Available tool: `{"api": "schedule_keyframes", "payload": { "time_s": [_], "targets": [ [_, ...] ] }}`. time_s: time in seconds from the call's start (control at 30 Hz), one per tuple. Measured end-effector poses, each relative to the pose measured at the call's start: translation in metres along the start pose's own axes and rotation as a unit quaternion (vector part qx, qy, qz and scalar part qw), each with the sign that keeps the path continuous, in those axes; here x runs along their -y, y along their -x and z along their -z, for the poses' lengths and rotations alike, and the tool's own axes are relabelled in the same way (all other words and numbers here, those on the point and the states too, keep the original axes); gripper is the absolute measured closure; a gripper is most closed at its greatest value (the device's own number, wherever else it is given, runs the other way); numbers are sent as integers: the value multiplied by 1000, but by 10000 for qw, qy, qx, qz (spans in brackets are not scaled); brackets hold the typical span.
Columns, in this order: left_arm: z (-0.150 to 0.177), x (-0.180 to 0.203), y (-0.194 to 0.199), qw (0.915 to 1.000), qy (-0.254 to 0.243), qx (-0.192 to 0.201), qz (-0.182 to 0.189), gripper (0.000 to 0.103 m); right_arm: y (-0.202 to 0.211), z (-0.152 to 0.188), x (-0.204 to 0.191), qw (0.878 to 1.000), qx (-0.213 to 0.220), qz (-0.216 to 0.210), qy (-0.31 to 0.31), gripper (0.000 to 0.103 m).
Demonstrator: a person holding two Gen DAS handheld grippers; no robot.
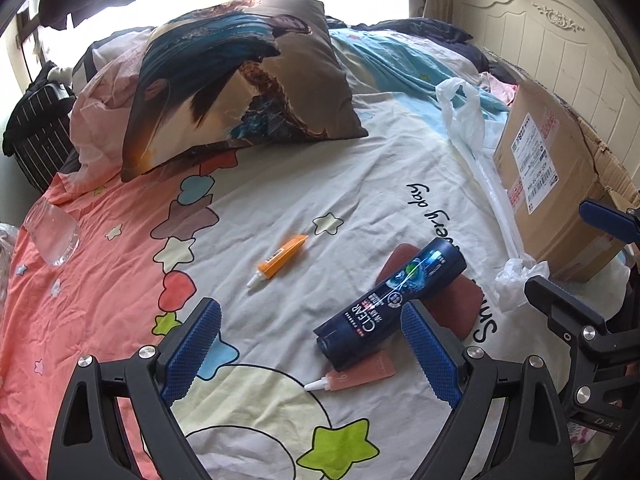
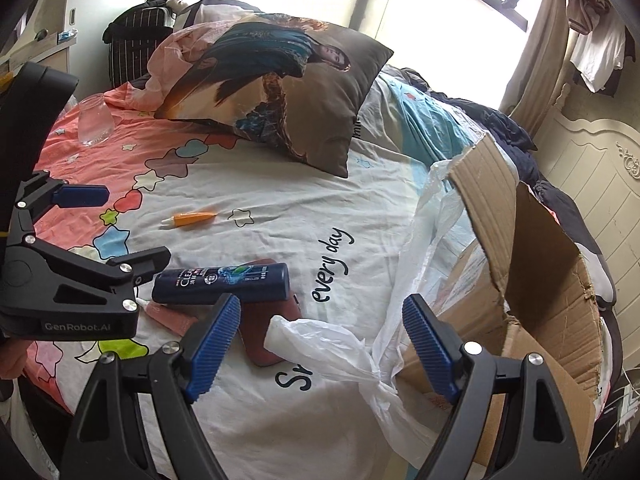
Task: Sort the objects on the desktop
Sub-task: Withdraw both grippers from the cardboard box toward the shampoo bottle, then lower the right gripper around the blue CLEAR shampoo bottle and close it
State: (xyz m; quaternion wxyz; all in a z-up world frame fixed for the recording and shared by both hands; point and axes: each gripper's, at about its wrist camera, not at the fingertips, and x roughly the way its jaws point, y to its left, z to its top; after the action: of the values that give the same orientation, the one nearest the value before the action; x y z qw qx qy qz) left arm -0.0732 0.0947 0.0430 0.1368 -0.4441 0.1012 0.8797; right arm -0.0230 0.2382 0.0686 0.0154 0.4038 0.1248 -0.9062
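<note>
A dark blue shampoo bottle (image 1: 384, 304) (image 2: 224, 282) lies on its side on the bedsheet. It rests across a flat dark red case (image 1: 456, 312) (image 2: 268, 336) and the end of a pink tube (image 1: 360, 374) (image 2: 170, 316). An orange tube (image 1: 280, 260) (image 2: 192, 218) lies alone farther out. My left gripper (image 1: 310, 354) (image 2: 116, 230) is open, with the bottle's near end between its fingertips, close to the right finger. My right gripper (image 2: 322, 348) (image 1: 576, 256) is open above a white plastic bag (image 2: 320, 344) (image 1: 464, 120) beside the cardboard box (image 2: 540, 280) (image 1: 560, 200).
A printed pillow (image 1: 240, 80) (image 2: 280, 92) leans on bunched bedding at the back. An upturned clear glass (image 1: 52, 236) (image 2: 94, 124) stands on the pink part of the sheet at the left. A white headboard (image 1: 560, 40) rises behind the open box.
</note>
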Motion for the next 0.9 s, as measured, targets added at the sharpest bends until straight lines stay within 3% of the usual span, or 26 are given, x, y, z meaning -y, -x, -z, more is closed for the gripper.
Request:
{"api": "schedule_keyframes", "payload": {
  "time_s": [0.27, 0.53, 0.9],
  "targets": [
    [10, -23, -14, 9995, 167, -200, -164, 9, -13, 4, -14, 9986, -192, -494, -80, 22],
    [14, -34, -26, 9990, 218, -308, -240, 9, -27, 10, -25, 9968, -370, -711, -38, 22],
    [0, -39, -41, 9990, 78, -357, -275, 9, -54, 12, -23, 9859, -781, -1321, -674, 22]
  ]
}}
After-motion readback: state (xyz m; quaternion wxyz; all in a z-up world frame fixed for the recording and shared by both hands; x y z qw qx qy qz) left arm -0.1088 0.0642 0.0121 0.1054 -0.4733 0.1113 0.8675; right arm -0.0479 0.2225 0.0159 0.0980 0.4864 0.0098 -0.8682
